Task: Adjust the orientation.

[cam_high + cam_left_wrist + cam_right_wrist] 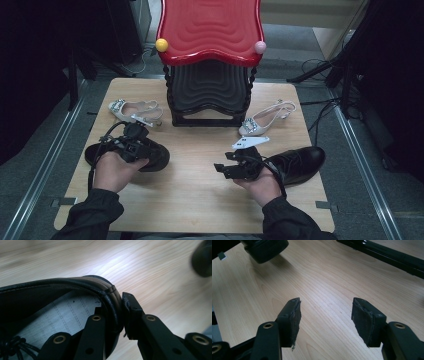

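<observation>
Sleeved forearms enter at the table's (200, 200) near edge, each hand w/ a gripper. Left gripper (117, 315) is clamped on the padded collar of a black lace-up shoe (155, 155) at the table's left-front, one jaw inside, one outside. Right gripper (325, 320) sits wide apart over bare wood, holding nothing, just beside a second black shoe (300, 162) at right-front. Two pale jeweled heels (135, 110) (265, 120) lie either side of a black rack w/ red top (210, 30) at the back.
</observation>
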Available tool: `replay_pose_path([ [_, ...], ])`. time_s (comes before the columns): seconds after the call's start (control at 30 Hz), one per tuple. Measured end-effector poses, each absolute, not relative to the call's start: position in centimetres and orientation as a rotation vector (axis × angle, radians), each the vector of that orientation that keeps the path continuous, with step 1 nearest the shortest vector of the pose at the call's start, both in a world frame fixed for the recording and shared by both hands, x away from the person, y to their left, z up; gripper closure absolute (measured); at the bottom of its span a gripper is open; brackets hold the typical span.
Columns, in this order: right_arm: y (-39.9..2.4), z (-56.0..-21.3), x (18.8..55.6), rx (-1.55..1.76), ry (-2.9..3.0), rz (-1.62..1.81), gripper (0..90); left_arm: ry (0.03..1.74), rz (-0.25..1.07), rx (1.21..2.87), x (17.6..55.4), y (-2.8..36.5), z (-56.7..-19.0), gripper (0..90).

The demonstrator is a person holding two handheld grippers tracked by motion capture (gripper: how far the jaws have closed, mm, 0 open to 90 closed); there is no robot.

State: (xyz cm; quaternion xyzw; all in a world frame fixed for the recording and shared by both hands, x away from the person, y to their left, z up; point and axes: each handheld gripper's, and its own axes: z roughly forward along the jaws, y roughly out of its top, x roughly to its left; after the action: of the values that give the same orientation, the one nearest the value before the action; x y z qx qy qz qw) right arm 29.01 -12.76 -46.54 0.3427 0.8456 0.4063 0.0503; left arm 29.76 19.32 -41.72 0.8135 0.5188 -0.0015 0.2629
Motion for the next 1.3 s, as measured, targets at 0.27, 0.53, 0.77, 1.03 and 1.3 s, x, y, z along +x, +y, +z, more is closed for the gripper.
replay_pose_path([
  [0.27,-13.4,-46.5,29.0,1.072,2.562,1.236,41.7,1.308,-0.107,2.246,30.6,15.3,-42.5,81.3],
  [0.53,-13.6,-46.7,28.9,1.081,2.562,1.228,41.7,1.254,-0.248,2.223,31.8,11.9,-43.9,80.6],
  [0.77,-13.8,-46.8,28.8,1.089,2.564,1.23,41.8,1.232,-0.259,2.248,33.0,9.6,-45.5,77.7],
  [1.03,-14.6,-46.8,28.9,1.124,2.543,1.243,42.6,1.23,-0.265,2.222,33.4,8.9,-46.7,74.2],
  [1.3,-14.7,-46.8,28.6,1.112,2.534,1.254,45.1,1.18,-0.22,2.228,33.0,9.5,-45.6,62.0],
])
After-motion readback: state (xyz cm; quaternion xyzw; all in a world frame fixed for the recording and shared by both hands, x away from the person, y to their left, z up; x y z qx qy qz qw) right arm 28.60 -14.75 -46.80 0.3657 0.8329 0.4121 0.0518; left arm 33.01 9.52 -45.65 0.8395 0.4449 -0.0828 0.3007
